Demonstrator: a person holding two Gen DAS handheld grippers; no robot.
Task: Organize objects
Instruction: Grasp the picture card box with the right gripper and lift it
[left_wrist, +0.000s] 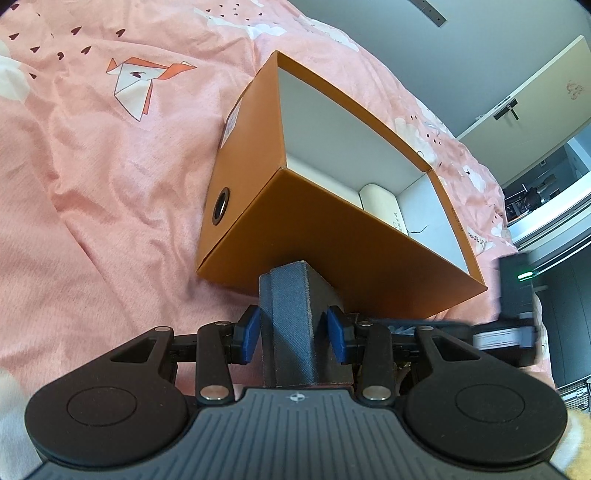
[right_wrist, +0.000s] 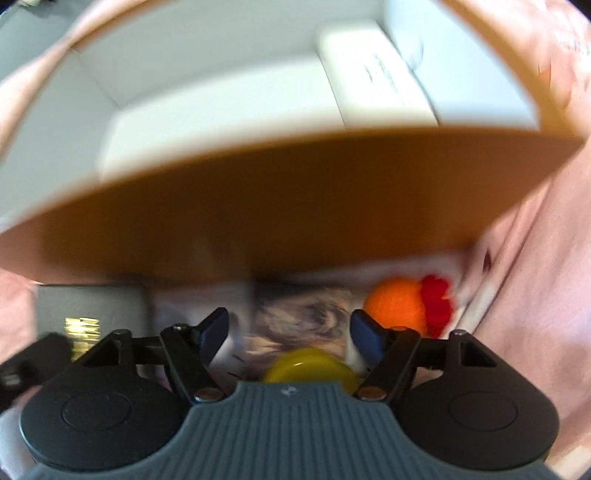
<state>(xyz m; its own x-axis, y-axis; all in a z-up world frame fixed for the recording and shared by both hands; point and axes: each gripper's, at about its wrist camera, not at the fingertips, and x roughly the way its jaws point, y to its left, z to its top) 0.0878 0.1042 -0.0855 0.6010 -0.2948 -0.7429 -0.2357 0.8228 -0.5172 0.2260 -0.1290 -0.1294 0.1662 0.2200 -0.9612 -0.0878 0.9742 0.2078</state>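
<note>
Left gripper – clenched on a grey fabric-covered case, blue pads pressing its two flat sides, case standing upright between them and pointing toward twelve o'clock. Straight ahead at twelve to one o'clock, an open orange cardboard box on a pink printed bedsheet, white inside, with a white oblong case lying on its floor near the corner at one o'clock. Right gripper – released, jaws standing wide with nothing pressed between the pads, aimed steeply down at loose items lined up just beside the box's near wall. In that blurred view: a dark box with gold print at ten o'clock, a printed card or packet at twelve, a yellow round lid-like piece at six close under the jaws, an orange ball with a red fuzzy bit touching it at two o'clock. Probably light, all of it. Grey case likely stiff under cloth and grippy, so safe as held across the flat faces; best lowered over the rim beside the white case, not dropped onto it. Ball likely soft and prone to roll on the bedding – worth taking across its widest part, squarely. Yellow piece looks smooth and possibly slippery; rim-to-rim the better hold. Cardboard walls thin, apt to shift on the soft sheet if knocked.
</note>
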